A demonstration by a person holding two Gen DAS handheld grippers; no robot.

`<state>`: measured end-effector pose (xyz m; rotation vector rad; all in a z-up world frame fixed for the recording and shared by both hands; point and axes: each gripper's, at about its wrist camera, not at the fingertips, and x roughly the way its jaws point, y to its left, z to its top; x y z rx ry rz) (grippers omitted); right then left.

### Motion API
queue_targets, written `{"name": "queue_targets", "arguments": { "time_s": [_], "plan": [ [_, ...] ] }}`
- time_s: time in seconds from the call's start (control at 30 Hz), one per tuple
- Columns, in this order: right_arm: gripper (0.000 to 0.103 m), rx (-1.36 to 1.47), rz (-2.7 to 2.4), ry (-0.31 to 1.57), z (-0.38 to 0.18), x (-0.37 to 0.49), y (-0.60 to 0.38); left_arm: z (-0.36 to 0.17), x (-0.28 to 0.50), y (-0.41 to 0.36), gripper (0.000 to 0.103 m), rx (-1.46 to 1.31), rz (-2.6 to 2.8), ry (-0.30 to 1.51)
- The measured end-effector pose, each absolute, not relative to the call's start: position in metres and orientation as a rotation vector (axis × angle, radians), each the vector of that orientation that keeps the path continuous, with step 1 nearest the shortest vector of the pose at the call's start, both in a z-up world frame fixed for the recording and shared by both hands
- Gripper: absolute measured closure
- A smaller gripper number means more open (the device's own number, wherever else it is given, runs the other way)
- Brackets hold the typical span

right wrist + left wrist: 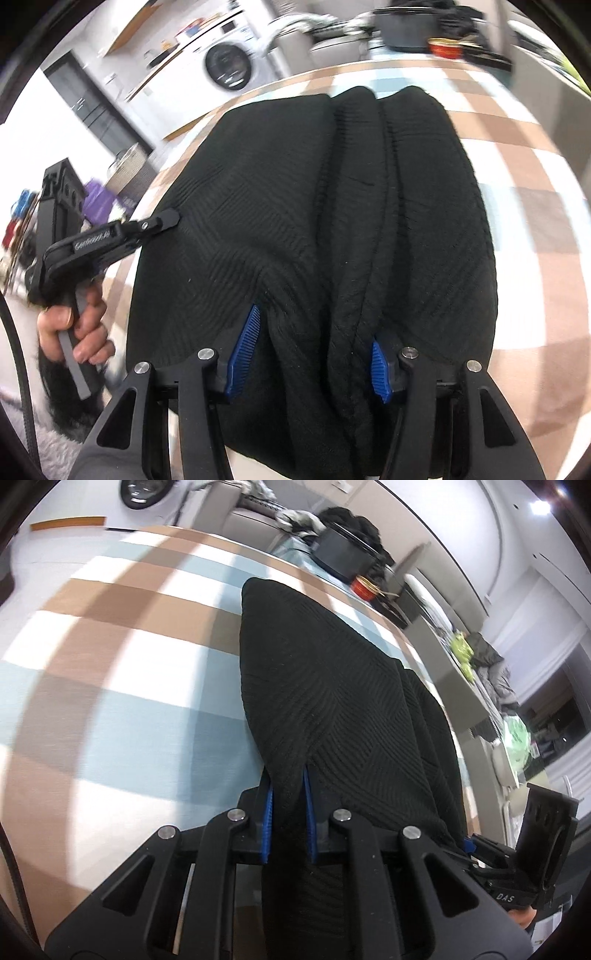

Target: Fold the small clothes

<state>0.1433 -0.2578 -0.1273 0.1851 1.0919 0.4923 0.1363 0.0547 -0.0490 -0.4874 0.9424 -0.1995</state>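
Note:
A black ribbed knit garment (pixel 332 701) lies folded in layers on the checked tablecloth (pixel 129 664). My left gripper (pixel 288 779) is shut on a pinched fold at the garment's near edge. In the right wrist view the same garment (pixel 314 221) fills the middle. My right gripper (pixel 314 339) has its blue pads wide apart around a thick bunch of the garment's near edge; I cannot tell whether it grips. The left gripper (pixel 166 218) also shows there, held by a hand, its tip at the garment's left edge.
A black pot (pixel 343 554) and a red bowl (pixel 364 587) stand at the table's far edge. A washing machine (pixel 229 66) stands beyond the table. A sofa with clothes (pixel 480 657) is to the right.

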Motion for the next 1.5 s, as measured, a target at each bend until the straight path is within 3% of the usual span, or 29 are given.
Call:
{"name": "queue_targets", "arguments": {
  "time_s": [0.3,0.6,0.67,0.7,0.8,0.9,1.27,1.5],
  "plan": [
    [0.047,0.256,0.588,1.11,-0.13,0.178,-0.242,-0.049,0.128,0.091,0.087,-0.484,-0.144,0.977],
    [0.048,0.323,0.588,1.133,-0.136,0.239,-0.237,-0.043,0.121,0.092,0.075,-0.442,-0.09,0.961],
    [0.055,0.282,0.593,1.139,-0.136,0.248,-0.231,-0.042,0.12,0.093,0.075,-0.438,-0.084,0.961],
    [0.067,0.24,0.582,1.139,-0.136,0.252,-0.226,-0.043,0.12,0.094,0.074,-0.439,-0.083,0.962],
    [0.082,0.164,0.576,1.13,-0.134,0.256,-0.21,-0.044,0.119,0.094,0.073,-0.439,-0.076,0.963],
    [0.092,0.102,0.584,1.094,-0.132,0.244,-0.201,-0.044,0.119,0.093,0.073,-0.442,-0.073,0.963],
    [0.097,0.04,0.511,0.854,-0.066,0.203,-0.23,-0.03,0.121,0.078,0.073,-0.406,-0.093,0.951],
    [0.093,0.128,0.428,1.047,-0.12,0.228,-0.267,-0.038,0.125,0.064,0.073,-0.395,-0.102,0.995]
  ]
}}
